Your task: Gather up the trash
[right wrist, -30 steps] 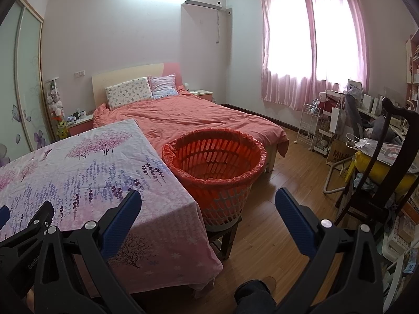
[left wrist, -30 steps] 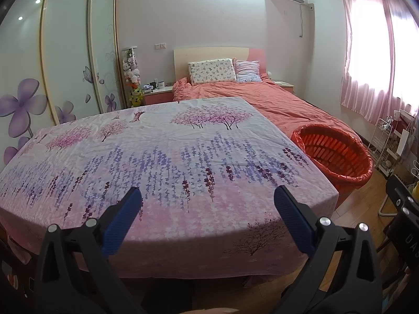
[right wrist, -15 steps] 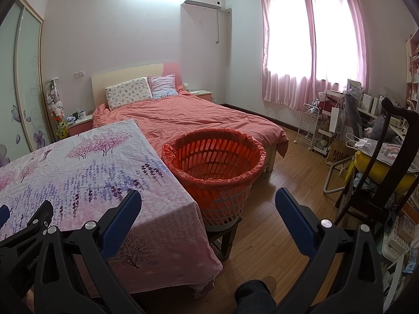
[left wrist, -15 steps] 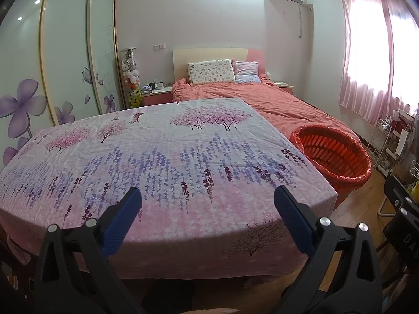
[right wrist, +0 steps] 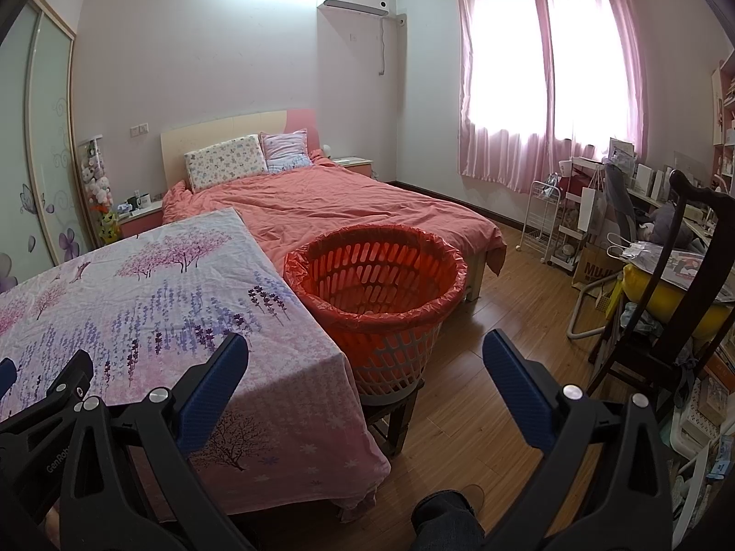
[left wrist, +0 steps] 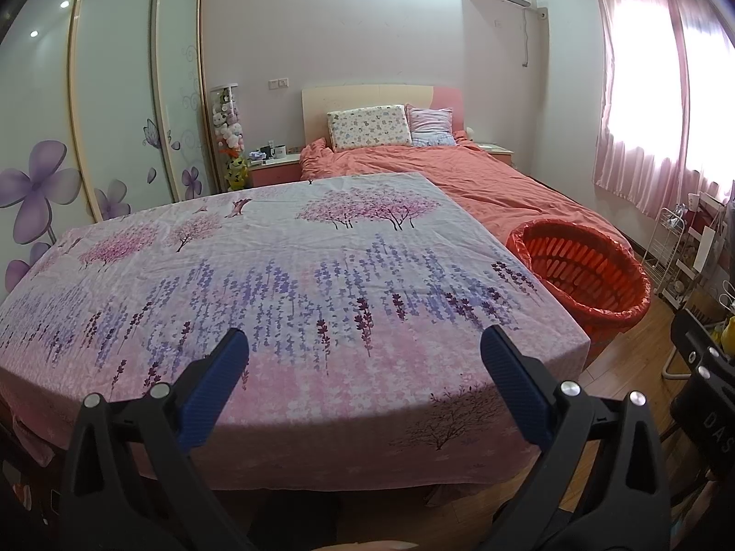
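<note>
Left tool (left wrist: 363, 358): jaws wide, empty, low centre of frame over the near edge of the tabletop (left wrist: 275, 275), likely poised to scan for trash.
Right tool (right wrist: 365, 362): jaws wide, empty, aimed between tabletop corner and basket.
Basket (right wrist: 374, 289): red-lined, mid-frame on a stool just beside the tabletop's right edge, probably so trash drops in easily.
Trash: none visible on the flowered cloth; basket looked empty.
</note>
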`<state>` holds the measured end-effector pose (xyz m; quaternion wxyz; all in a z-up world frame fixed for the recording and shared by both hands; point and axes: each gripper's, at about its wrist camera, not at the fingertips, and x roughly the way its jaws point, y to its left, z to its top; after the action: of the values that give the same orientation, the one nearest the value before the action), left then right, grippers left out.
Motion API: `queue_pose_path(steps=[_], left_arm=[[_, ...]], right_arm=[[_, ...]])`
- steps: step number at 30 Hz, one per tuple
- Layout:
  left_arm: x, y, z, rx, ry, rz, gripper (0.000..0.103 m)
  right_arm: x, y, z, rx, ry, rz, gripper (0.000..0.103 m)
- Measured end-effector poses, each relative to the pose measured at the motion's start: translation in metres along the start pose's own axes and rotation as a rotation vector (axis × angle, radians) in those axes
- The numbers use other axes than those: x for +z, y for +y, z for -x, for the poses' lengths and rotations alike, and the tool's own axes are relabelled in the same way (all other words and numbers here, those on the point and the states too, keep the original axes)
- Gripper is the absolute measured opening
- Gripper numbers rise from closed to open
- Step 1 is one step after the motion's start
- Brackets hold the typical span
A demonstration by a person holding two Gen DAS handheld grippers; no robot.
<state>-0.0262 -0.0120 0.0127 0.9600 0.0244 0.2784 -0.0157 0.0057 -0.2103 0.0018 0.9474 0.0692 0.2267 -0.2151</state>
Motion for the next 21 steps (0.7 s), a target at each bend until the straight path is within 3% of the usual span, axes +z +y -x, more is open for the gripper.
queue_pose_path(steps=[21], left_arm=[[0.0004, -0.0014, 0.0003, -0.001, 0.0, -0.001, 0.099]], right_arm=[[0.0005, -0.0004, 0.0, 0.0, 0.001, 0.0, 0.101]])
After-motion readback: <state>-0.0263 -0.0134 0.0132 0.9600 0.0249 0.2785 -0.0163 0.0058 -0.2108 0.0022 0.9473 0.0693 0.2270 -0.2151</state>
